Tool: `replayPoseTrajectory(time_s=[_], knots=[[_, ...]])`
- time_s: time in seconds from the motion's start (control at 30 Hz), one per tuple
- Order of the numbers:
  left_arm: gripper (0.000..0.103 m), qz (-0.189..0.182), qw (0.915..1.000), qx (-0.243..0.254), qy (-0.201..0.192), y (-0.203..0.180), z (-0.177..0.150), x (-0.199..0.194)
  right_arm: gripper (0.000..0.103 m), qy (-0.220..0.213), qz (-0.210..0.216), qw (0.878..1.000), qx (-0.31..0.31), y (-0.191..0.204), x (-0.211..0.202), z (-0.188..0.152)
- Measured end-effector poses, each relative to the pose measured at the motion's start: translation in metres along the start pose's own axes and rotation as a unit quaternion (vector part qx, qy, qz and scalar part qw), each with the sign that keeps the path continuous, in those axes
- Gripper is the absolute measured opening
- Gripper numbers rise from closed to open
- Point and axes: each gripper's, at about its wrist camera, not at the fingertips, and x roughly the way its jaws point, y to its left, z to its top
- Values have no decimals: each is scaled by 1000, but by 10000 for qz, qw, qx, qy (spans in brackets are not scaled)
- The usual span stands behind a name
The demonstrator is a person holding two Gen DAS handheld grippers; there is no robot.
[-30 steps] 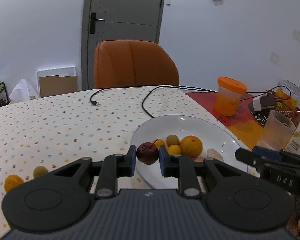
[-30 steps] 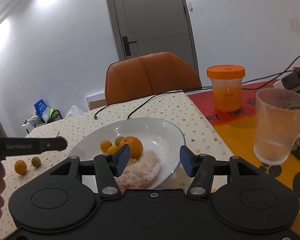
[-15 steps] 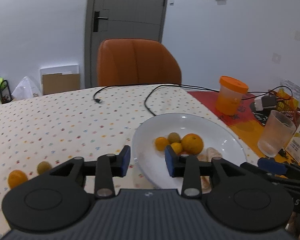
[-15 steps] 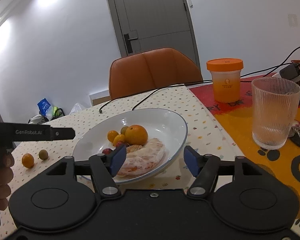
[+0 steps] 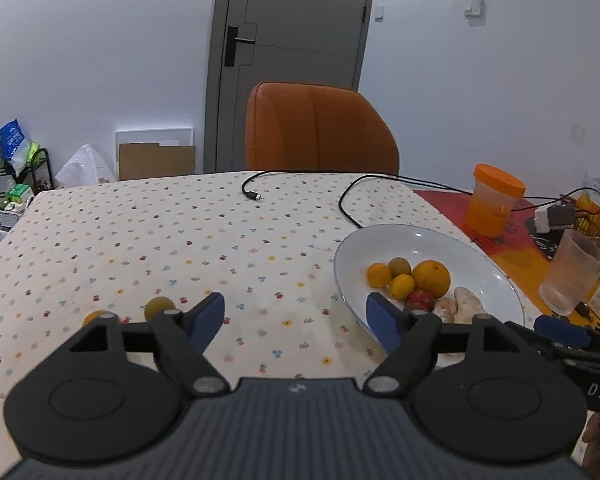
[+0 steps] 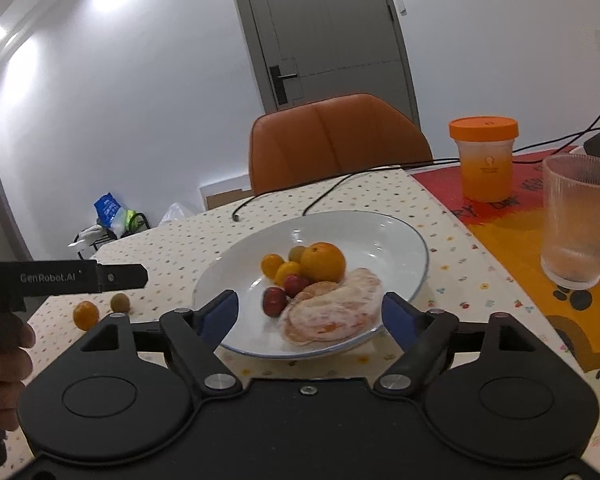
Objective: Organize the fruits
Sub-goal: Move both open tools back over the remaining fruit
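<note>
My left gripper hangs over the dotted tablecloth, jaws spread wide w/ nothing between them. A sec ago they pinched a dark red fruit; now it lies in the white plate, beside a second red one and touching the peeled citrus. My right gripper sits at the plate's near rim, jaws wide apart & empty, same as before.

The plate is near the table's right edge, by the red-orange mat. In it: big orange, two small yellow fruits, one green fruit behind them.

Two fruits lie loose on the cloth near the table's left front: small orange one & green one, just beside each other, well apart from the plate. Open cloth between them and the plate; the table's far half holds only a black cable.

Right side is crowded: ribbed glass near the plate, orange-lidded jar behind it. Orange chair at the far edge.
</note>
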Motion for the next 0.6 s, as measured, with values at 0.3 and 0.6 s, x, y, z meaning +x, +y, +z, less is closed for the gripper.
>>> replayPoseTrajectory(time_s=[0.3, 0.6], knots=[[84, 159, 9997, -170, -68, 23, -4, -13, 86, -17, 29, 10000, -64, 18, -1, 1], [86, 400, 9987, -309, -23, 49, -9, -21, 94, -9, 203, 9998, 0, 36, 7, 0]])
